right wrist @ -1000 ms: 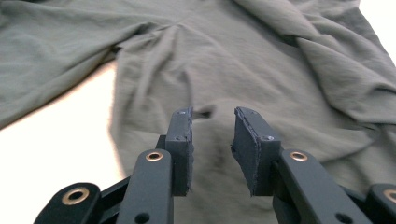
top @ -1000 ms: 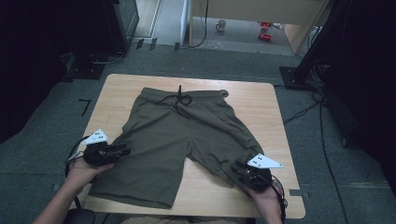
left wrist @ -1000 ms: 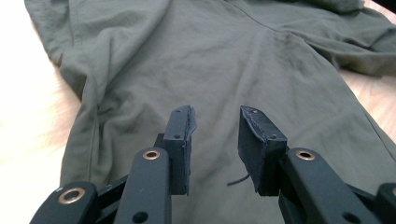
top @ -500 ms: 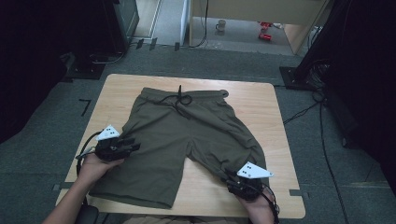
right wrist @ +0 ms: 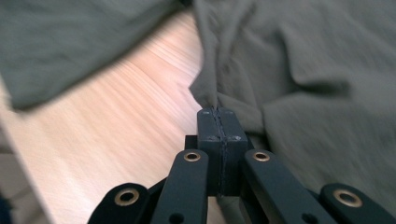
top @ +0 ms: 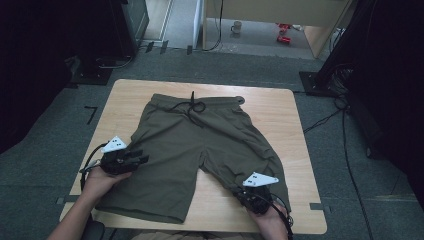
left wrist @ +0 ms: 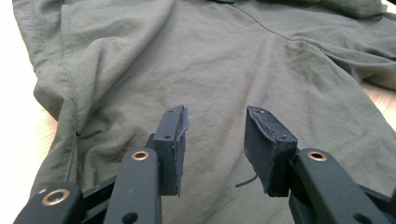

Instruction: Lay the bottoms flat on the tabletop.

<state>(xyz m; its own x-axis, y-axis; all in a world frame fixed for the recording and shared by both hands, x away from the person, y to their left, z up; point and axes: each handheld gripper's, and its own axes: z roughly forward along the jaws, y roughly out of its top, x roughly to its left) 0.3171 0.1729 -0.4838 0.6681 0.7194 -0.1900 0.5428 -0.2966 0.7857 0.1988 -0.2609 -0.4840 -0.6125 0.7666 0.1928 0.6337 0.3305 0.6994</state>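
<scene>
Olive green shorts lie flat on the wooden table, waistband and black drawstring at the far side. My left gripper rests over the shorts' left leg. Its jaws have just been opening and now stand open above the fabric, gripping nothing. My right gripper is at the hem of the right leg, near the table's front edge. Its jaws have just closed and are shut on a pinch of the shorts' fabric, beside bare table.
Grey carpet surrounds the table, with cables on the floor at the right. Dark equipment stands at the back left, and a desk at the back. Bare wood lies between the two legs of the shorts.
My right gripper has slid left and nearer along the right leg's hem. The left gripper has edged slightly right onto the left leg.
</scene>
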